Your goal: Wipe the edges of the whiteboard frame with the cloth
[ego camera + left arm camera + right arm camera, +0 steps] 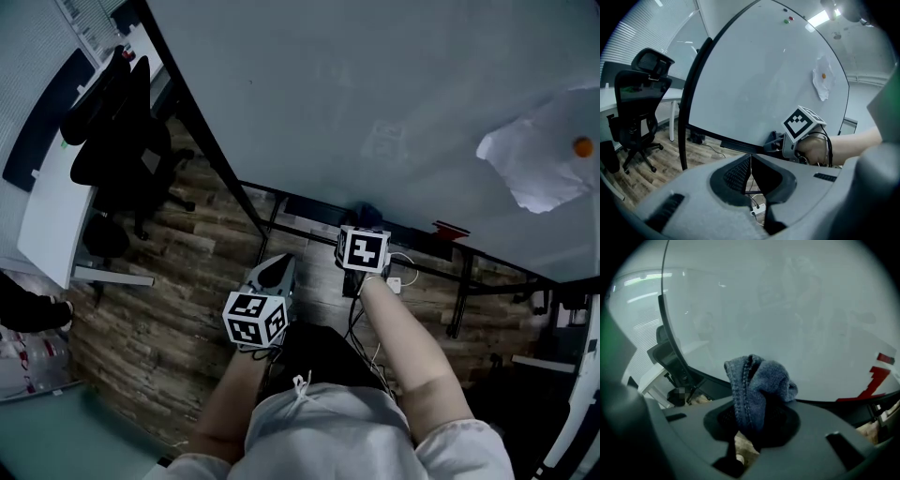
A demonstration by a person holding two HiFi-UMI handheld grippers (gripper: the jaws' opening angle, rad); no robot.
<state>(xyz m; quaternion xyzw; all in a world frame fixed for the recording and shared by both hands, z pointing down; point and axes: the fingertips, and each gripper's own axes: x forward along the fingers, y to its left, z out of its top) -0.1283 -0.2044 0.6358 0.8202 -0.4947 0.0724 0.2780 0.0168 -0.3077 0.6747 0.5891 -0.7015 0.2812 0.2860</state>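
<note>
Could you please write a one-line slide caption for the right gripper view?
Blue cloth clamped in the right claw, near the lower edge of the whiteboard frame.

The left gripper [751, 161] has its jaws pressed together with nothing between them. Beyond it, the right gripper [775, 141] is at the whiteboard's [759, 79] lower edge. An office chair [637, 108] stands to the left.

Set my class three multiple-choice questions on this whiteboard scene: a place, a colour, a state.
1. Where is the sheet of paper? A on the floor; B on the whiteboard; C on the chair.
2. What colour is the magnet on it? A orange; B black; C white.
3. The right tool is: A open, empty; B shut on a pen; C shut on the cloth.
Answers: B, it hangs on the board's face; A, an orange dot sits on the sheet; C, blue-grey cloth bunches between its jaws.
</note>
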